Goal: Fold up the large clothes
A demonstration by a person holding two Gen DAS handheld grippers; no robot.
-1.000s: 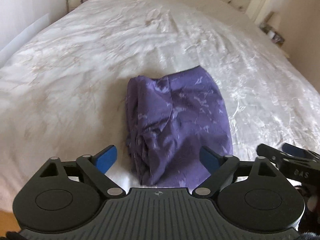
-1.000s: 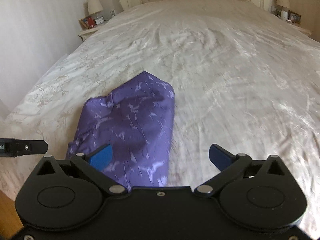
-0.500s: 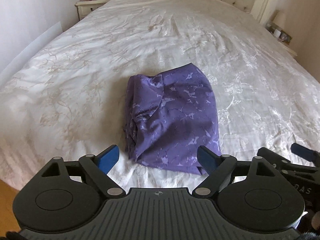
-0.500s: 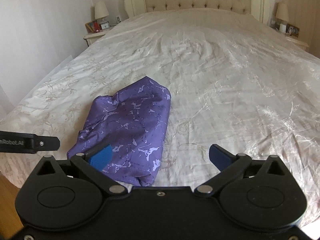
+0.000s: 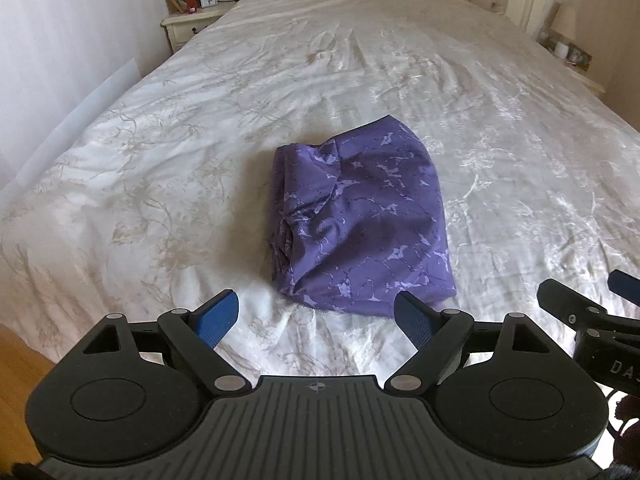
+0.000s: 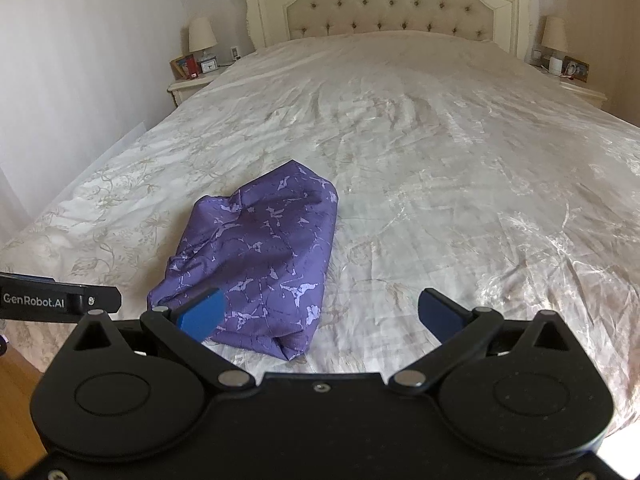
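Note:
A purple patterned garment (image 5: 360,216) lies folded into a compact bundle on the white bedspread (image 5: 160,168), near the foot of the bed. It also shows in the right wrist view (image 6: 260,256). My left gripper (image 5: 316,316) is open and empty, held just short of the bundle's near edge. My right gripper (image 6: 320,312) is open and empty, to the right of the bundle, its left finger pad (image 6: 202,314) overlapping the cloth in view. The right gripper's tip (image 5: 580,312) shows in the left wrist view.
The bed has a tufted headboard (image 6: 392,8). Nightstands with lamps stand at both sides of the bed head (image 6: 192,84) (image 6: 576,88). Wooden floor (image 5: 16,368) shows past the bed's near left corner. A wall runs along the left.
Both grippers have pulled back and risen away from the folded garment, which now looks smaller and farther off. The garment has stayed put, and both grippers remain open.

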